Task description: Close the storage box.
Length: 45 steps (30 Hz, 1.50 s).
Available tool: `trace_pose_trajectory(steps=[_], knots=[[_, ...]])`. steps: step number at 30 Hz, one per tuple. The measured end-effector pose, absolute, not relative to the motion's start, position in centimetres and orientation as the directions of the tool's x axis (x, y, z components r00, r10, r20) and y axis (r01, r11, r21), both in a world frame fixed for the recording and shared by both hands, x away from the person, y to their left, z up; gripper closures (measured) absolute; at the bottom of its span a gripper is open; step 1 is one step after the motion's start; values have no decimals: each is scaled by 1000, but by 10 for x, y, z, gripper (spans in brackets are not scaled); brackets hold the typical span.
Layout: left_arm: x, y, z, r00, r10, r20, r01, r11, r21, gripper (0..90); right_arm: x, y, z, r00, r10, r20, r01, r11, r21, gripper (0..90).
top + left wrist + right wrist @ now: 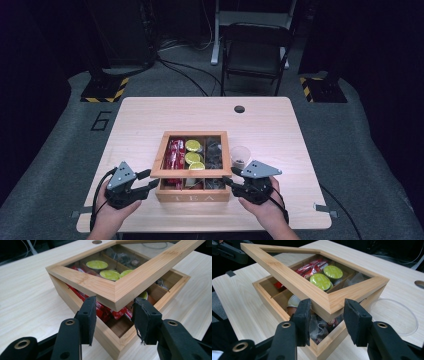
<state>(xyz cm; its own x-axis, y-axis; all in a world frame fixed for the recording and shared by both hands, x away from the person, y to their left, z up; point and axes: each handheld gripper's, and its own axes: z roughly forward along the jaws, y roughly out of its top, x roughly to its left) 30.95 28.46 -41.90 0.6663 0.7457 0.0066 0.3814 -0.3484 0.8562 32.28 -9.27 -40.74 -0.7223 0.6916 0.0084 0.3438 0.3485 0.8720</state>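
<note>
A wooden tea box [192,195] marked TEA stands near the table's front edge. Its glass-windowed lid [192,173] is tilted up at the front, hinged at the back. My left gripper [152,181] is shut on the lid's front-left corner [115,290]. My right gripper [227,181] is shut on the front-right corner [329,302]. Each corner sits wedged between that gripper's two pads, above the box wall [107,340] [329,345]. Inside lie red packets [107,311], green-topped capsules [320,281] and dark tea bags [214,152].
A clear plastic cup [240,156] with something dark in it stands right of the box, close to my right gripper. A cable hole [239,109] lies near the table's far edge. A dark chair [255,50] stands beyond the table.
</note>
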Motion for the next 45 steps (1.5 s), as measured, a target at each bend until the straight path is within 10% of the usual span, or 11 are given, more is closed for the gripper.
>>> trace_pose_trajectory(steps=[35, 45], knots=[[304, 283, -456, 676, 737, -21, 449, -389, 805, 543, 317, -96, -447, -721, 686, 93, 433, 343, 834, 571], [306, 286, -457, 687, 724, -62, 460, -368, 808, 415, 315, -94, -450, -727, 684, 63, 413, 362, 836, 535]])
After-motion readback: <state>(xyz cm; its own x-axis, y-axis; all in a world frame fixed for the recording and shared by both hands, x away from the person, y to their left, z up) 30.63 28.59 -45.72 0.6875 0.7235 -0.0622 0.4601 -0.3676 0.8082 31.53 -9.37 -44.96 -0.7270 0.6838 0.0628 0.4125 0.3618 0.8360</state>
